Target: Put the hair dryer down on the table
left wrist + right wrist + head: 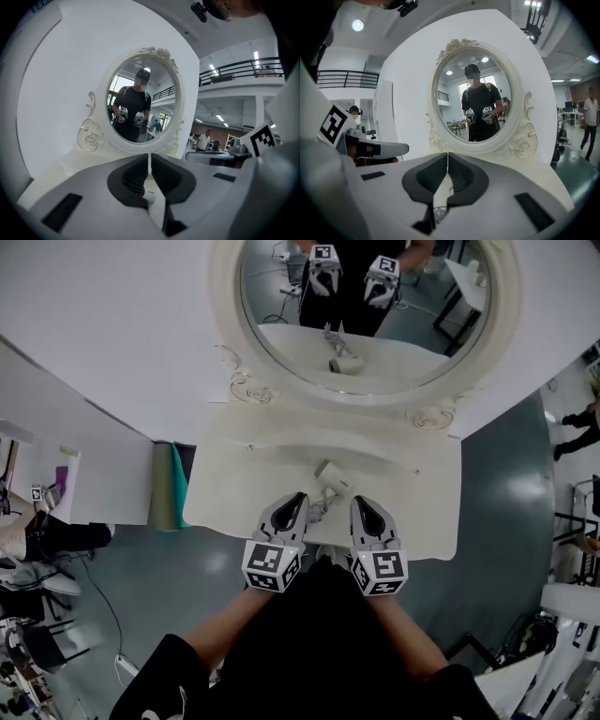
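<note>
The left claw (pixel 296 499) is shut with nothing in it. The right claw (pixel 362 502) is shut and empty too. Both hang side by side over the near edge of the desk (pixel 225 498), so I think the job is done. The hair dryer (pixel 331 477) lies on the desk just past them, free of both. It looks small, pale and smooth. The desk is creamy white with rounded edges. Behind it stands a round mirror (pixel 412 334) with a curly frame.

Clearance over the table (pixel 234 493)
Open surface at 9 and 3 o'clock; hair dryer (pixel 330 475) lies centre-front; mirror (pixel 366 315) blocks 12 o'clock.
</note>
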A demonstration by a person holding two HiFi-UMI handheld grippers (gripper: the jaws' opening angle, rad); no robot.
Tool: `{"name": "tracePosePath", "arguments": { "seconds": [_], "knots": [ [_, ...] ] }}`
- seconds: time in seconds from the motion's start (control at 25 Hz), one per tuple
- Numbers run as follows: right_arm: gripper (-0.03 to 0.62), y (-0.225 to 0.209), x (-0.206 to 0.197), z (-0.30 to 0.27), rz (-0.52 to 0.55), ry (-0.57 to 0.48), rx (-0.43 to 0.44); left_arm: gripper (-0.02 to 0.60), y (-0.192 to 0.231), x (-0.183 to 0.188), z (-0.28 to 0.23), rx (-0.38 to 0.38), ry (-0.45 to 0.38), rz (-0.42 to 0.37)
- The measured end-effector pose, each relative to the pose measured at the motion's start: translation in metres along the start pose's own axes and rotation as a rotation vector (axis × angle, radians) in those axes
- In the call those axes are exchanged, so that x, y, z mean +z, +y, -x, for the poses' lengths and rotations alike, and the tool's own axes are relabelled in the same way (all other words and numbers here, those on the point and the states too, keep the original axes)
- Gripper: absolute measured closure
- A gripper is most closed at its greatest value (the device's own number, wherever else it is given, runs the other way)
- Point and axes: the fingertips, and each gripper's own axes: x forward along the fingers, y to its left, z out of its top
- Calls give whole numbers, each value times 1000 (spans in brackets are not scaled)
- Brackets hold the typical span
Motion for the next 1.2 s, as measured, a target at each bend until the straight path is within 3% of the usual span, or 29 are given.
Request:
{"name": "tracePosePath", "arguments": {
  "seconds": [0.4,0.8,1.2],
  "knots": [
    [576,48,29,2,42,-61,-56,568,0,30,28,-107,-9,-80],
    [576,57,33,14,61,-74,-132,566,-10,40,24,-182,-16,-118],
    [576,58,38,16,47,-96,-159,568,-9,35,32,-172,-4,-138]
  ]
}}
